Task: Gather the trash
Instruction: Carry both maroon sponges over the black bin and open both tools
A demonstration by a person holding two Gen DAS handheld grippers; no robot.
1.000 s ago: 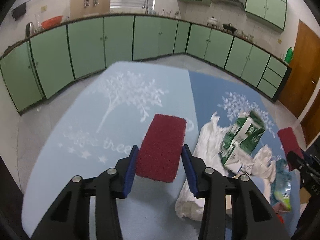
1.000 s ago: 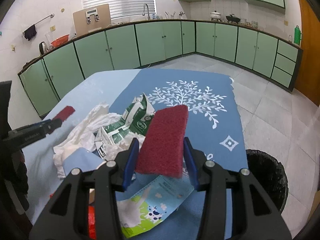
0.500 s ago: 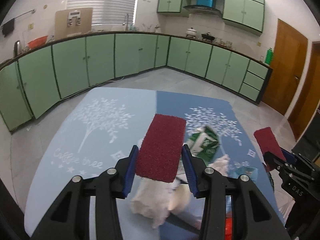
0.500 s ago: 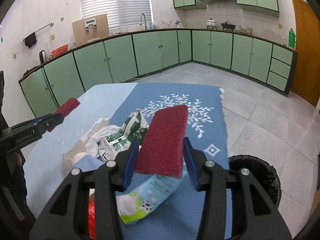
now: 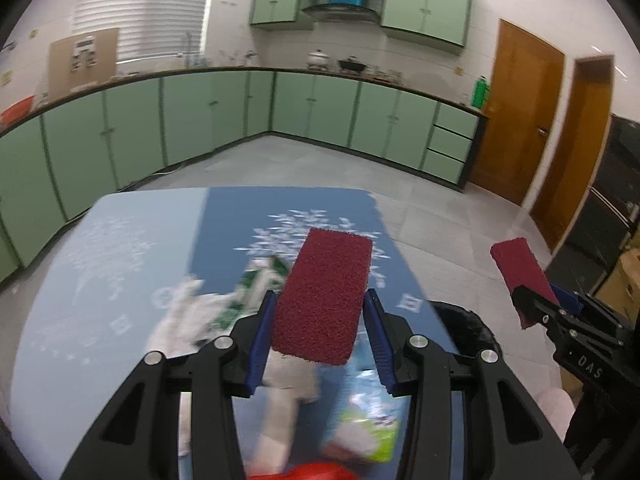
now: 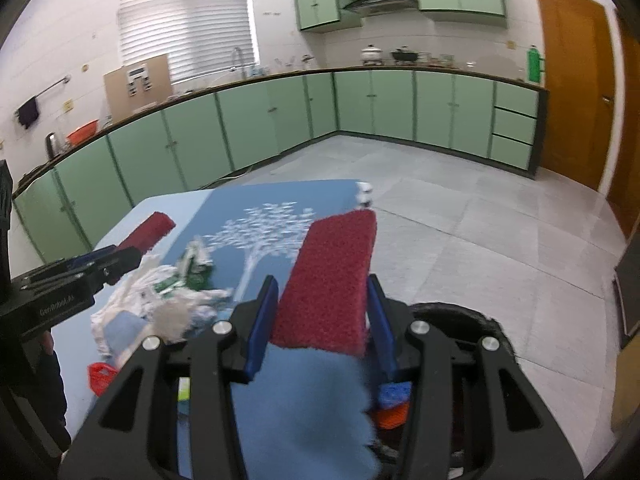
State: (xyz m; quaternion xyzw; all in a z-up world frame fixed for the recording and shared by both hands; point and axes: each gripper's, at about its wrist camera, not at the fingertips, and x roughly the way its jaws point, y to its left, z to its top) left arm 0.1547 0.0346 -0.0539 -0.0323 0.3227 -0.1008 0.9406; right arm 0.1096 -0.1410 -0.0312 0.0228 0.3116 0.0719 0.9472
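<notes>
Each gripper, left (image 5: pixel 320 332) and right (image 6: pixel 322 316), has its jaws closed on a red sponge (image 5: pixel 325 294). The trash pile (image 6: pixel 160 300) lies on the surface (image 6: pixel 280 200), beside the black bin (image 6: pixel 460 320). Sweeping could push scraps past the bin; blur hides what each piece is.

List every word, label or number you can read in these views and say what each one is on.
"DAS": body of the right gripper, left wrist view.
"GenRobot.AI": body of the left gripper, right wrist view; small, reading uncertain.
Green-and-white carton: print too blurred.
Blue-and-green wrapper: print too blurred.
Tablecloth: white lettering smeared, unreadable.
</notes>
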